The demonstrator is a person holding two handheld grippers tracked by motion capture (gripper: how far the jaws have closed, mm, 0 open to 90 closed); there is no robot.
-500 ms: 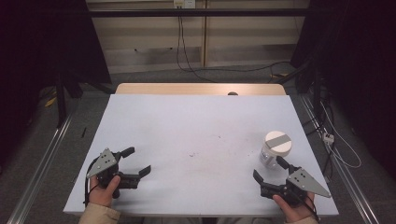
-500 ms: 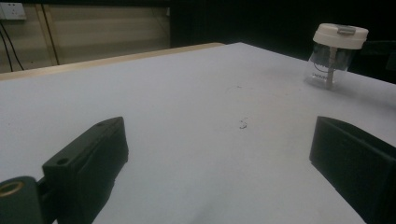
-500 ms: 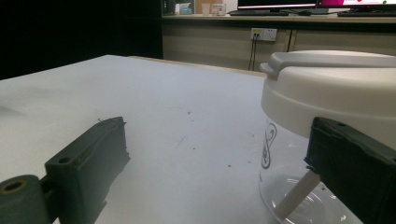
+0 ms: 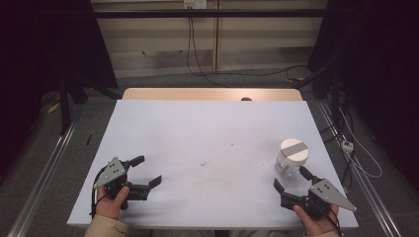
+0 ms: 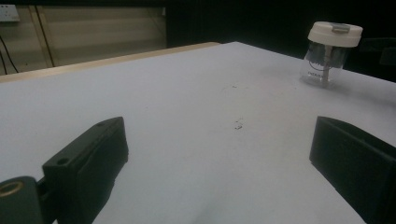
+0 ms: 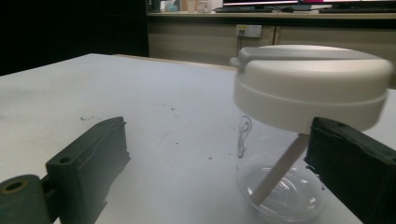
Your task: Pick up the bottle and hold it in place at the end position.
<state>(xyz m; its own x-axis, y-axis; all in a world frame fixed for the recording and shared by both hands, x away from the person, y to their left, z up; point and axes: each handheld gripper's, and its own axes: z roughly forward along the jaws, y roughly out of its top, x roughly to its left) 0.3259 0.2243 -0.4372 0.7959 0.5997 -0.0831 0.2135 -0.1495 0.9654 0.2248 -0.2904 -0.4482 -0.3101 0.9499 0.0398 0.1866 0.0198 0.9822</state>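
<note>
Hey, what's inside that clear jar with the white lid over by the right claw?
Through the jar's clear wall a pale wooden stick leans from the bottom up toward the lid. The white lid hides the stick's top end and anything else up there.

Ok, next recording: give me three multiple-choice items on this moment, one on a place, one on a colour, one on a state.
1. Where does the clear jar stand on the white table?
A. far left corner
B. near right, just ahead of the right gripper
C. centre

2. What colour is the jar's lid?
A. white
B. red
C. black

3. How is the left gripper?
A. shut on the jar
B. shut on a stick
C. open, holding nothing

Key: 1 B, the high view shows the jar by that gripper; 2 A, the right gripper view shows it close up; 3 C, its jaws stand apart over bare table.
</note>
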